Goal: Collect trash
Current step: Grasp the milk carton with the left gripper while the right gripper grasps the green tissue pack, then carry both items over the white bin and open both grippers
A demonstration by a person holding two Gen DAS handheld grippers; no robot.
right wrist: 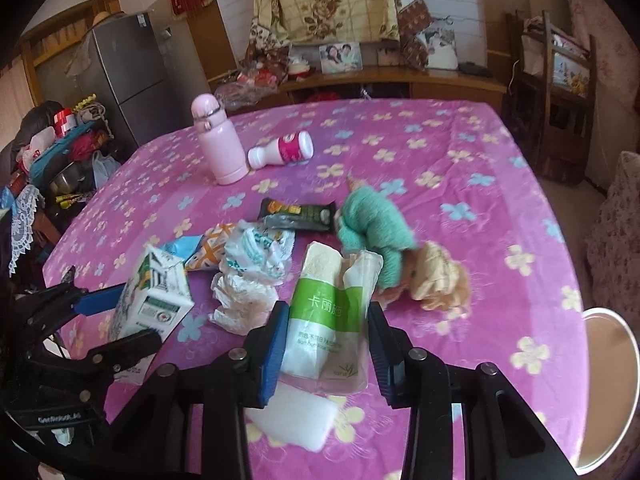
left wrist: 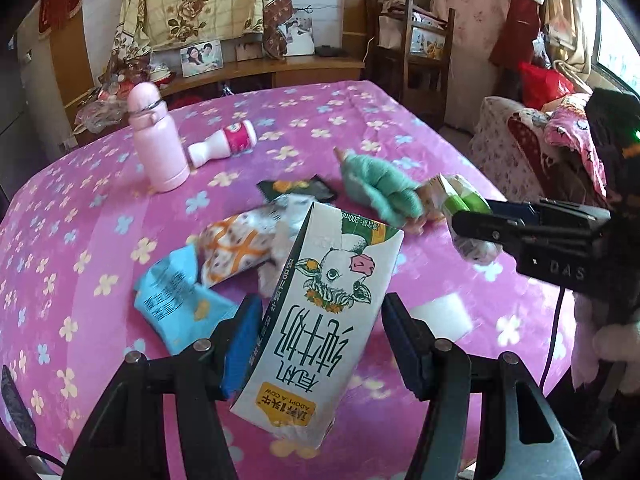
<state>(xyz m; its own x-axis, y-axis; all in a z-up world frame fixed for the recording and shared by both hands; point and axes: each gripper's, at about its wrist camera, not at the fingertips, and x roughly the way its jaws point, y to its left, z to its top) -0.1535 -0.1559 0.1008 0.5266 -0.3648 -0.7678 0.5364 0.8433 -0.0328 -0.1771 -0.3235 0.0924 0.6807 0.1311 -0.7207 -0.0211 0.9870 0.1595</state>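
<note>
My left gripper [left wrist: 318, 338] is shut on a white milk carton [left wrist: 320, 320] with a cow print, held above the pink flowered tablecloth [left wrist: 100, 208]; the carton also shows in the right wrist view [right wrist: 150, 300]. My right gripper [right wrist: 328, 340] is shut on a clear wrapper with a green band [right wrist: 332, 312], holding a pale bar; it also shows in the left wrist view [left wrist: 464, 200]. On the cloth lie a blue wrapper [left wrist: 176, 300], an orange-patterned wrapper [left wrist: 236, 248], a black wrapper [right wrist: 298, 214], a crumpled white wrapper [right wrist: 256, 256] and a crumpled tissue [right wrist: 240, 300].
A pink flask [left wrist: 156, 140] stands at the back left, a small white-and-pink bottle [left wrist: 224, 144] lying beside it. A doll in a green knit dress [right wrist: 372, 236] lies mid-table. A white foam block [right wrist: 296, 416] lies below the right gripper. A round white rim [right wrist: 612, 384] is at right.
</note>
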